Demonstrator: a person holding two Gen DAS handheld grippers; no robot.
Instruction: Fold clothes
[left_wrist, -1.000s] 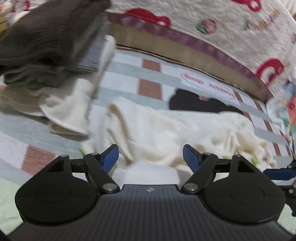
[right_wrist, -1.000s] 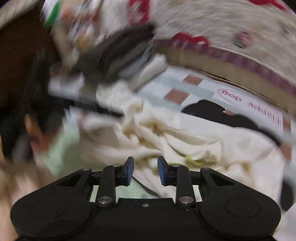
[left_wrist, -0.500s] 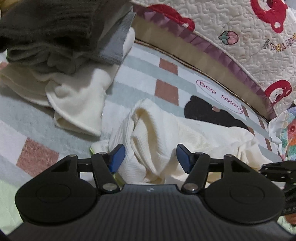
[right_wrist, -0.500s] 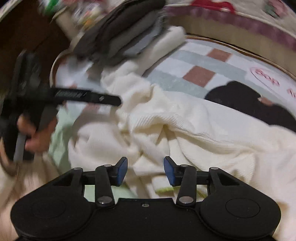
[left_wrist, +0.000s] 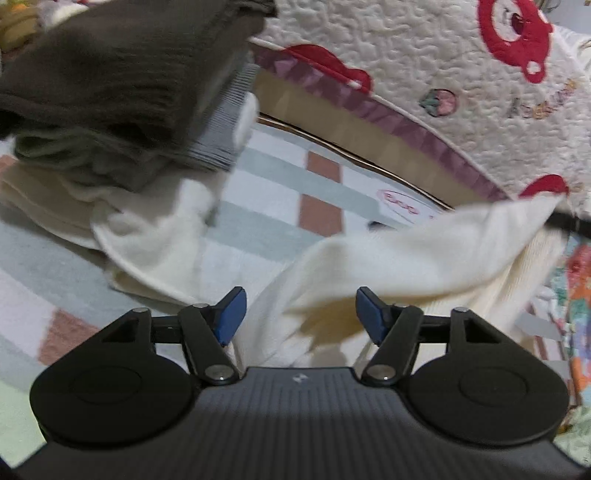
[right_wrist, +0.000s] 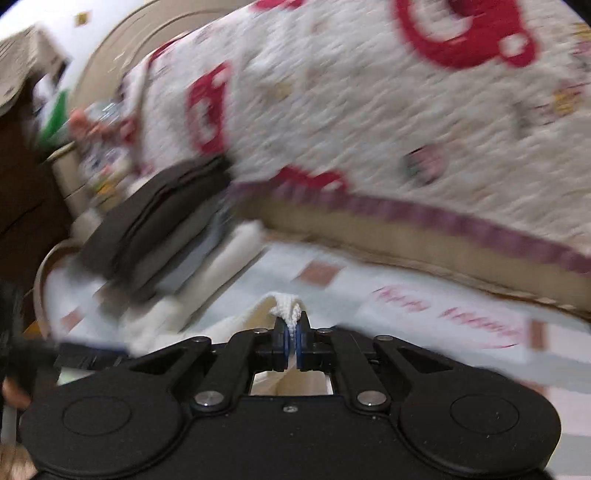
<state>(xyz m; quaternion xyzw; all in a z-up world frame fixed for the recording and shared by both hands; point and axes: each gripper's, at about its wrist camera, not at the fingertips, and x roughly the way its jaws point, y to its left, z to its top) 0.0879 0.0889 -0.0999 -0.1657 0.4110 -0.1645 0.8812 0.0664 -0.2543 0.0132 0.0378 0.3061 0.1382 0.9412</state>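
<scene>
A cream knit garment (left_wrist: 406, 254) is lifted off the striped mat, stretched up toward the right in the left wrist view. My right gripper (right_wrist: 294, 336) is shut on a fold of this cream garment (right_wrist: 288, 306) and holds it raised; the view is blurred by motion. My left gripper (left_wrist: 297, 314) is open, its blue pads on either side of the garment's lower hanging part, not closed on it.
A stack of folded clothes (left_wrist: 122, 85), dark brown on top and cream below, sits at the left on the striped mat (left_wrist: 266, 206). It also shows in the right wrist view (right_wrist: 155, 229). A quilted cover with red prints (left_wrist: 443, 74) rises behind.
My right gripper has closed on the cream garment and lifted it up and to the right. The garment, lying crumpled on the mat before, now hangs stretched. My left gripper stays open.
</scene>
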